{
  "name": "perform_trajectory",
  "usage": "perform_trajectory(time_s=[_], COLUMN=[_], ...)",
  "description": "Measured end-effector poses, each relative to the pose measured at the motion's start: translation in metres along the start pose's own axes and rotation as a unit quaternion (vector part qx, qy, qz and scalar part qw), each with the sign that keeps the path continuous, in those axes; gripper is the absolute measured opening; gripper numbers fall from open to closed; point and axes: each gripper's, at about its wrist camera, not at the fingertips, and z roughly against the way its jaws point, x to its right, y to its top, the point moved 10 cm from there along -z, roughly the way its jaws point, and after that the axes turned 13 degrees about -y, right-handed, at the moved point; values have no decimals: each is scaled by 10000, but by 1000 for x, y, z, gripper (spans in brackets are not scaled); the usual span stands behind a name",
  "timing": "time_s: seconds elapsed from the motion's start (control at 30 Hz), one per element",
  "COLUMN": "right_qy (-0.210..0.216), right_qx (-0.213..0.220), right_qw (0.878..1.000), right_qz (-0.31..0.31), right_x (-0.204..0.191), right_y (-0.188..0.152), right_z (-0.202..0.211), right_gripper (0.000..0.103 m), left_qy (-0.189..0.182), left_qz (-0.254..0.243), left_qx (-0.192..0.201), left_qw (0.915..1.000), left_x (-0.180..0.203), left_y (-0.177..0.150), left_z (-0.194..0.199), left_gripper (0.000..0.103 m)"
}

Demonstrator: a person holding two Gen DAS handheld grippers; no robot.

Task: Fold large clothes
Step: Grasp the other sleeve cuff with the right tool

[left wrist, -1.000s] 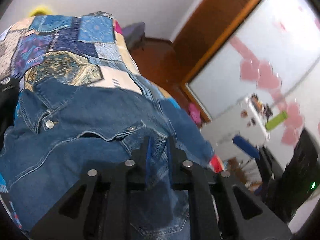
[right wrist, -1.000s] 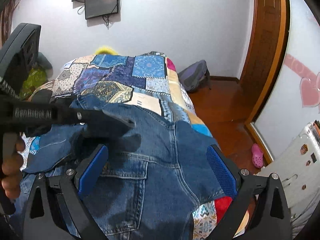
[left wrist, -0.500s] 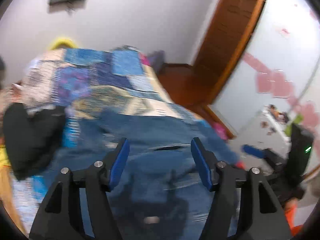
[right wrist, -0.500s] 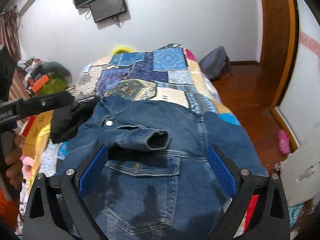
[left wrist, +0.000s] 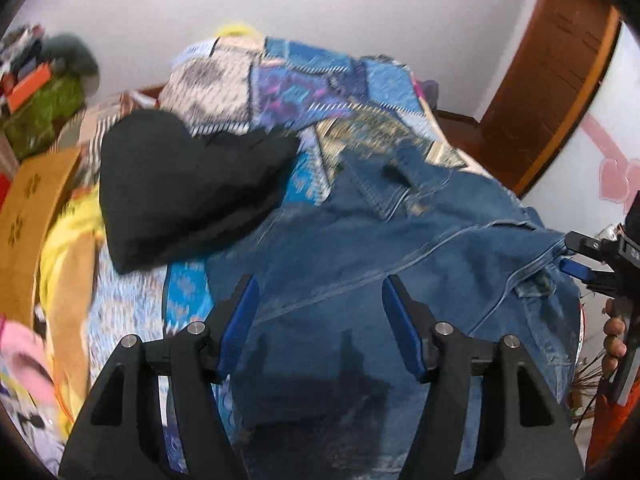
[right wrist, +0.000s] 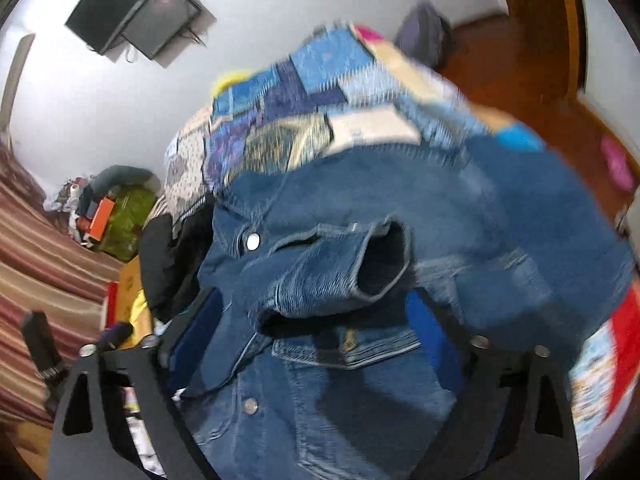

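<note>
A blue denim jacket (left wrist: pixel 420 248) lies spread on the patchwork-quilted bed (left wrist: pixel 304 80). One sleeve is folded across its front, cuff (right wrist: pixel 380 260) open toward the camera. My left gripper (left wrist: pixel 320 320) hovers open above the jacket's lower left part, with nothing between its blue pads (left wrist: pixel 240 316). My right gripper (right wrist: pixel 316 332) is low over the jacket, its jaws closing. The folded sleeve lies between its fingers, and the pads stand clear of the cloth. In the left wrist view the right gripper (left wrist: pixel 568 254) is at the jacket's right edge, held by a hand (left wrist: pixel 616 340).
A black garment (left wrist: pixel 188 192) lies on the bed left of the jacket. Yellow and orange cloths (left wrist: pixel 60 248) lie at the bed's left side. Clutter (right wrist: pixel 116 216) is piled by the wall. A wooden door (left wrist: pixel 552 92), a wooden floor (right wrist: pixel 520 80) and a backpack (right wrist: pixel 424 32) are on the right.
My left gripper has let go of the sleeve, opened and swung left across the bed. The sleeve now rests folded on the jacket. My right gripper has dropped toward it and rolled.
</note>
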Motion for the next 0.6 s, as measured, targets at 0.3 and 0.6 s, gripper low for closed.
perform_trajectory(time_s=[0.3,0.6], right_qy=[123,-55], right_qx=[56,1137], right_qw=[9987,9915], right_qz=[-501,632], right_x=[8,-26], right_y=[19,43], right_z=[-7,44], right_gripper=[28,16], left_qy=[-162,-219], left_qz=[523,474], left_qx=[-130,-373], left_qw=[9984,9979], left_x=[-16,-4], left_y=[-26,-35], left_z=[-15,-32], left_gripper=[63,63])
